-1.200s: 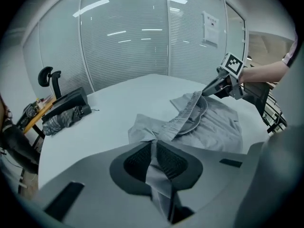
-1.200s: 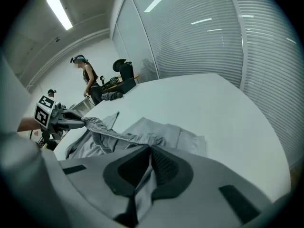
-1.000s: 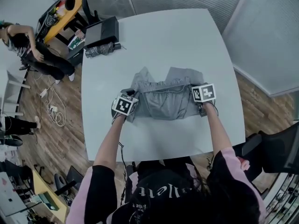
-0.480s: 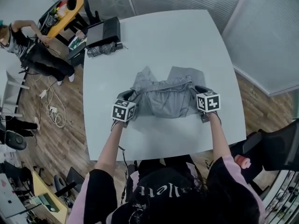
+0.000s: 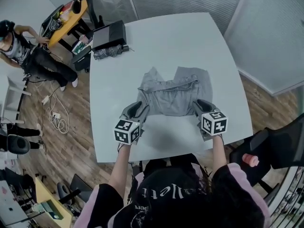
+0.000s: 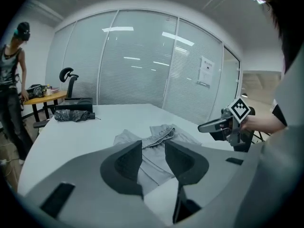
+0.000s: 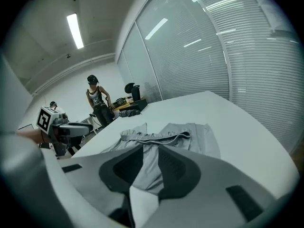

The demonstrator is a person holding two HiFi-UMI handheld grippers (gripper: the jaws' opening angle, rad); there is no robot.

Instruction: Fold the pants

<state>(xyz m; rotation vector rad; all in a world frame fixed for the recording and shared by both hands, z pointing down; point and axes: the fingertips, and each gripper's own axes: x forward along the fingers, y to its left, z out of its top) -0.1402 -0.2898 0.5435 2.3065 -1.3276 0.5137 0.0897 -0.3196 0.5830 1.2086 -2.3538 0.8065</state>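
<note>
White table [image 5: 166,37], head view: grey pants [image 5: 173,91] lay on it; left gripper [image 5: 136,111] and right gripper [image 5: 202,106] hovered by the pants' near corners. Left gripper view: jaws wide, empty. Right gripper view: jaws parted, empty.

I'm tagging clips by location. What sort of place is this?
Probably an office or lab room: glass partition walls with blinds, a white table bearing the gray pants, and an office chair by a cluttered desk.
</note>
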